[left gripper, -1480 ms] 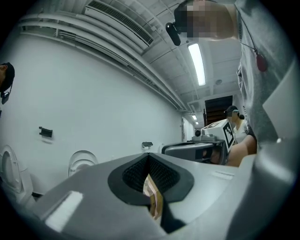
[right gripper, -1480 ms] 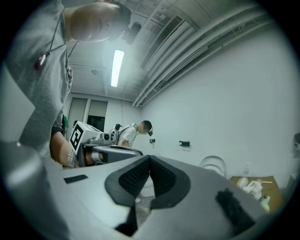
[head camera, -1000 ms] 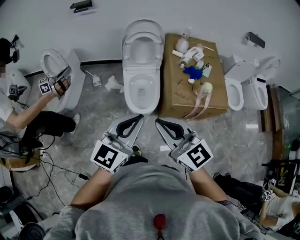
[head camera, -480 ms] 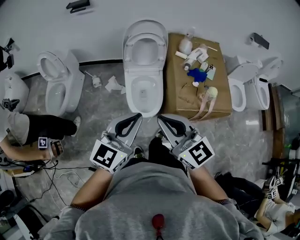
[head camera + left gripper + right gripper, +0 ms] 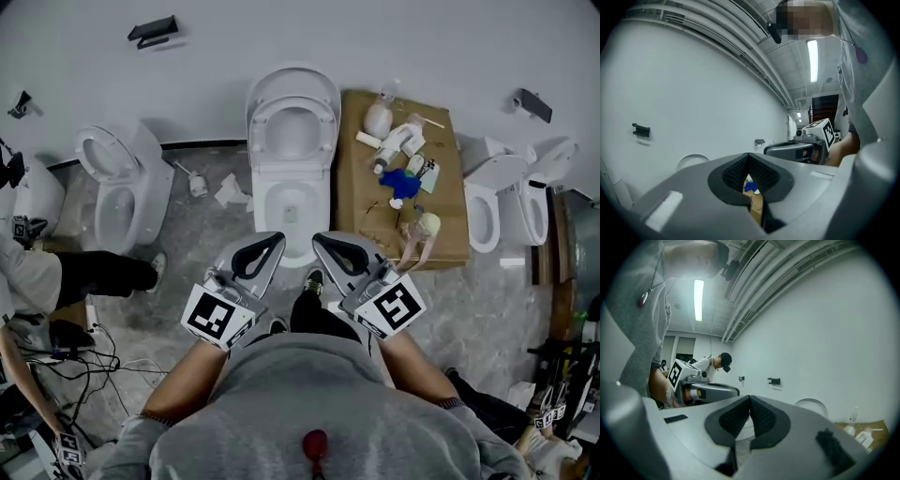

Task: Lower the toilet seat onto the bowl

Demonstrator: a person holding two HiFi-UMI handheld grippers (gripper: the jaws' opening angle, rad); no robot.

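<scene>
A white toilet (image 5: 291, 202) stands against the wall in the head view. Its seat (image 5: 292, 127) is raised upright against the lid (image 5: 292, 82), and the bowl is uncovered. My left gripper (image 5: 272, 242) and right gripper (image 5: 323, 244) are held side by side just short of the bowl's front rim. Both are shut with nothing in them. In the left gripper view the jaw tips (image 5: 749, 159) meet, and the right gripper (image 5: 797, 149) shows beside them. The right gripper view shows its closed tips (image 5: 750, 403), the left gripper (image 5: 705, 391) and the rounded lid (image 5: 812, 405).
A cardboard box (image 5: 441, 216) with bottles and a doll stands right of the toilet. Another toilet (image 5: 122, 187) is at the left and two more (image 5: 497, 202) at the right. A crouching person (image 5: 56, 272) and cables (image 5: 103, 347) are at the left.
The toilet has come closer in the head view. The person at the left has drawn back from the left toilet. Both grippers stay shut and level.
</scene>
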